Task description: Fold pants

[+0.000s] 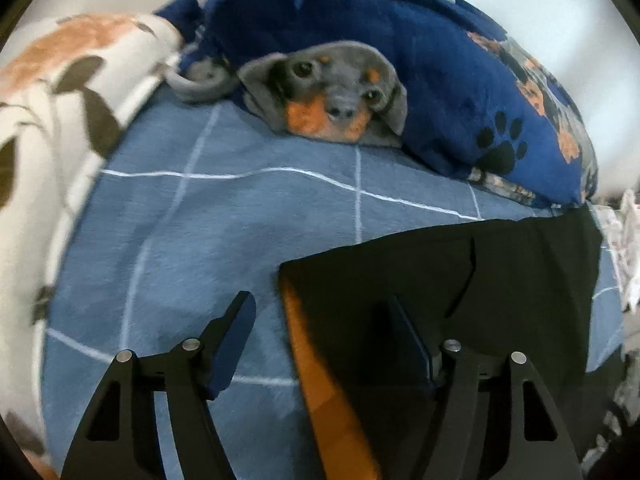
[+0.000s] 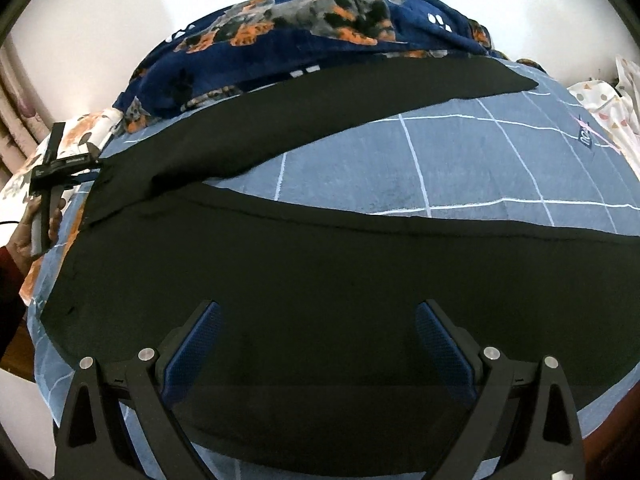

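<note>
One pair of black pants lies spread on a blue bedsheet with thin white grid lines. In the right wrist view the garment fills the middle and lower frame: one leg runs as a broad band across the centre from left to right, and the other leg angles from the left edge up toward the upper right, ending in a point just below a navy dog-print blanket. A wedge of bare sheet shows between the two legs.

The right gripper sits at the bottom of that view with its blue-padded fingers spread wide apart over the near leg, nothing between them. At the left edge of the frame, the left gripper is seen at the pants' waist end, held by a hand.

In the left wrist view the pants occupy the lower right, their corner edge beside an orange strip running toward the bottom. The left gripper has its jaws parted: the left finger is over bare sheet, the right one over the black cloth, and no fabric is pinched.

Beyond, at the upper centre, the blanket shows a printed dog face. A white floral blanket fills the left edge
</note>
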Demonstrator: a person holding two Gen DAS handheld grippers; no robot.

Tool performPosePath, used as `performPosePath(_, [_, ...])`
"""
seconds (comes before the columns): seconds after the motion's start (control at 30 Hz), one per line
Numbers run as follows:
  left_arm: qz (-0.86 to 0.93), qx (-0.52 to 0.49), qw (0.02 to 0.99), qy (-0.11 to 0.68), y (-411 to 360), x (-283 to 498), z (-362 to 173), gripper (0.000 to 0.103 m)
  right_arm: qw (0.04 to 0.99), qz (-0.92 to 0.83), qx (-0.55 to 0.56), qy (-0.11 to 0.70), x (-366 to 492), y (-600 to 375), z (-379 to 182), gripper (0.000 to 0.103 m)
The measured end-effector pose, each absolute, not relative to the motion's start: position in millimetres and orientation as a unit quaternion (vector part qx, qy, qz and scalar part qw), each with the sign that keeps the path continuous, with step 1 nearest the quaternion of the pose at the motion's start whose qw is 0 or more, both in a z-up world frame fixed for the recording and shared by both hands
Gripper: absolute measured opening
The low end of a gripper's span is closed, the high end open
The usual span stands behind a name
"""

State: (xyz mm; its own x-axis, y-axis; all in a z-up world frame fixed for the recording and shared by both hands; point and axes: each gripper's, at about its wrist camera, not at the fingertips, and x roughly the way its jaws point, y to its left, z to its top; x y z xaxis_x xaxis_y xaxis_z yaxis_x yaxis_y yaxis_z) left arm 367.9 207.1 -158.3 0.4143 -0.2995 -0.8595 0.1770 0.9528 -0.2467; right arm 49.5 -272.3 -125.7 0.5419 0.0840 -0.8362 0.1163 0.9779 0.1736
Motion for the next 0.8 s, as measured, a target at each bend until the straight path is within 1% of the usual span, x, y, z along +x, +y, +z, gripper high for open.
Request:
performPosePath(0.03, [-0.148, -0.057, 0.841, 0.518, 205, 369, -159, 0.067, 0.871, -0.010, 0.104, 0.480, 50, -272, -126, 0.097])
performPosePath(0.07, [-0.151, -0.047, 0.841, 0.517, 201, 371, -159, 0.060, 0.870, -0.010, 0.103, 0.481, 50, -271, -127, 0.097])
performPosePath(0.1, [-0.147, -0.036, 0.842, 0.519, 197, 373, -160, 0.057, 0.869, -0.010, 0.103, 0.483, 51, -271, -128, 0.097])
performPosePath(0.17, [-0.128, -0.030, 0.841, 0.524, 192, 378, -159, 0.055, 0.867, -0.010, 0.103, 0.487, 52, -270, -130, 0.097])
performPosePath(0.2, [-0.123, -0.032, 0.840, 0.528, 190, 380, -159, 0.051, 0.866, -0.009, 0.104, 0.488, 53, -270, -130, 0.097])
performPosePath(0.23, [-0.122, -0.034, 0.840, 0.528, 190, 381, -157, 0.045, 0.866, -0.009, 0.105, 0.489, 53, -270, -131, 0.097])
performPosePath(0.27, [-0.134, -0.047, 0.839, 0.525, 192, 380, -155, 0.030, 0.865, -0.009, 0.107, 0.490, 53, -270, -131, 0.097])
performPosePath(0.3, [-0.141, -0.064, 0.839, 0.522, 194, 377, -153, 0.025, 0.866, -0.009, 0.107, 0.489, 53, -269, -131, 0.097])
performPosePath(0.43, [-0.132, -0.071, 0.858, 0.492, 196, 359, -137, 0.019, 0.869, -0.009, 0.103, 0.483, 54, -269, -128, 0.097])
performPosePath(0.57, [-0.132, -0.097, 0.878, 0.449, 193, 331, -109, 0.018, 0.878, -0.006, 0.095, 0.468, 58, -269, -118, 0.097])
performPosePath(0.67, [-0.138, -0.089, 0.896, 0.413, 183, 300, -81, 0.018, 0.889, 0.010, 0.095, 0.448, 66, -271, -104, 0.097])
performPosePath(0.77, [-0.147, -0.081, 0.908, 0.385, 175, 262, -56, 0.018, 0.888, 0.037, 0.134, 0.437, 83, -279, -95, 0.097])
performPosePath(0.8, [-0.148, -0.079, 0.910, 0.378, 171, 250, -50, 0.016, 0.884, 0.052, 0.165, 0.434, 92, -286, -92, 0.097])
